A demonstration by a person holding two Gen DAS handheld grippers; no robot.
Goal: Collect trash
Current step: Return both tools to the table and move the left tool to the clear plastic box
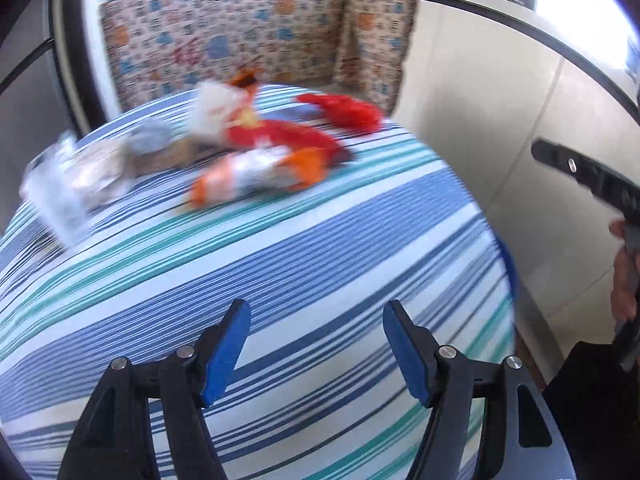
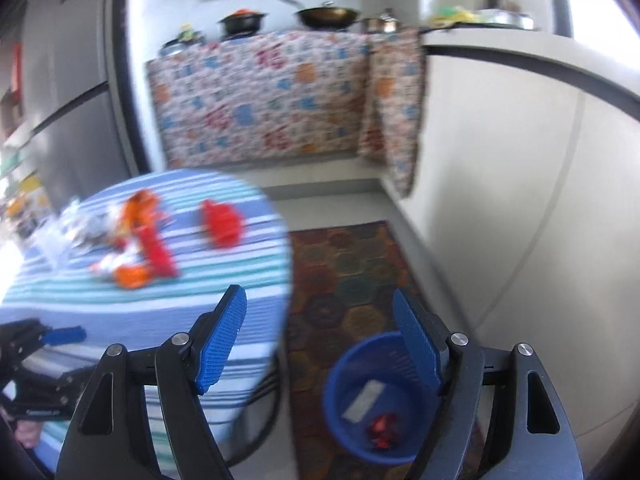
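Several pieces of trash lie on the striped tablecloth (image 1: 280,264): an orange and silver wrapper (image 1: 256,176), a red wrapper (image 1: 280,136), a red crumpled bag (image 1: 344,112) and clear plastic (image 1: 60,188). My left gripper (image 1: 316,344) is open and empty over the table's near part. My right gripper (image 2: 320,340) is open and empty, above the floor beside the table, over a blue bin (image 2: 372,400) that holds a red wrapper (image 2: 382,432) and a pale scrap. The trash also shows in the right wrist view (image 2: 140,248). The views are blurred.
A patterned rug (image 2: 348,272) lies under the bin. A white counter wall (image 2: 520,200) stands to the right. A cloth-covered stove stand (image 2: 260,100) with pots is at the back. A fridge (image 2: 68,100) is at the left. The left gripper shows at lower left in the right wrist view (image 2: 40,344).
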